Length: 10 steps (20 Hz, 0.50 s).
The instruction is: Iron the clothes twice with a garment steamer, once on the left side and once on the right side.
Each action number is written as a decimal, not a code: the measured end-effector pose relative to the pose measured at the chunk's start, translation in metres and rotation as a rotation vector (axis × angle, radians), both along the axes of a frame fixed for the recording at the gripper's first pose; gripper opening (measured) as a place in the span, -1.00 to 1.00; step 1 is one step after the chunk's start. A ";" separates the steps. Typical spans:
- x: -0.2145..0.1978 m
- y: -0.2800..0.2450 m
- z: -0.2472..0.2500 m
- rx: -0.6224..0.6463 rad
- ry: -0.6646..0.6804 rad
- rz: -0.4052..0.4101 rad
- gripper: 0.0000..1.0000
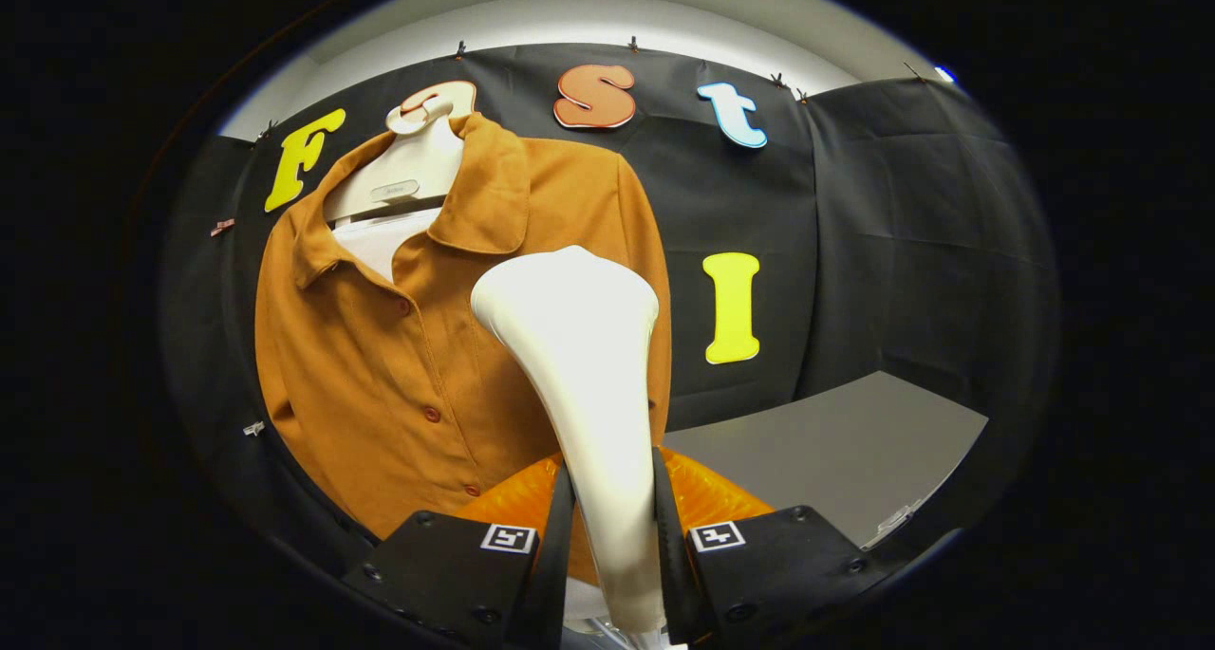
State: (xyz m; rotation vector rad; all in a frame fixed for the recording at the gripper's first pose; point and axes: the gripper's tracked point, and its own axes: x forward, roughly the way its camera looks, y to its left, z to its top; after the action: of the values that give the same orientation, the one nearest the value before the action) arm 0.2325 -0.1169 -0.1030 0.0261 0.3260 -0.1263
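Note:
A white garment steamer [581, 365] stands up between my fingers, its narrow neck pinched by both and its broad head rising ahead of them. My gripper [612, 527] is shut on that neck. An orange translucent part of the steamer [707, 498] bulges just behind the fingers. Beyond the steamer head hangs a brown-orange buttoned shirt [380, 365] on a pale hanger [408, 171], its collar open over a white inner layer. The steamer head sits in front of the shirt's right half; whether it touches the fabric I cannot tell.
A grey tabletop [835, 451] stretches to the right of the shirt, with a small pale object [892, 519] at its near edge. Black cloth [902, 251] walls the booth behind and to both sides.

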 end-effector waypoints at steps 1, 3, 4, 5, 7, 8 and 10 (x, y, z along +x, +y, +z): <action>0.003 0.004 -0.003 -0.003 0.007 -0.002 -0.11; 0.009 0.008 -0.008 -0.012 0.021 -0.002 -0.11; 0.011 0.010 -0.010 -0.017 0.029 -0.003 -0.11; 0.013 0.011 -0.014 -0.023 0.039 -0.005 -0.11; 0.018 0.014 -0.022 -0.032 0.060 -0.011 -0.11; 0.019 0.015 -0.028 -0.033 0.075 -0.010 -0.11; 0.025 0.018 -0.038 -0.036 0.104 -0.005 -0.11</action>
State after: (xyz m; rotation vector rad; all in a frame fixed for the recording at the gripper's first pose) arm 0.2572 -0.0990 -0.1412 -0.0152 0.4277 -0.1386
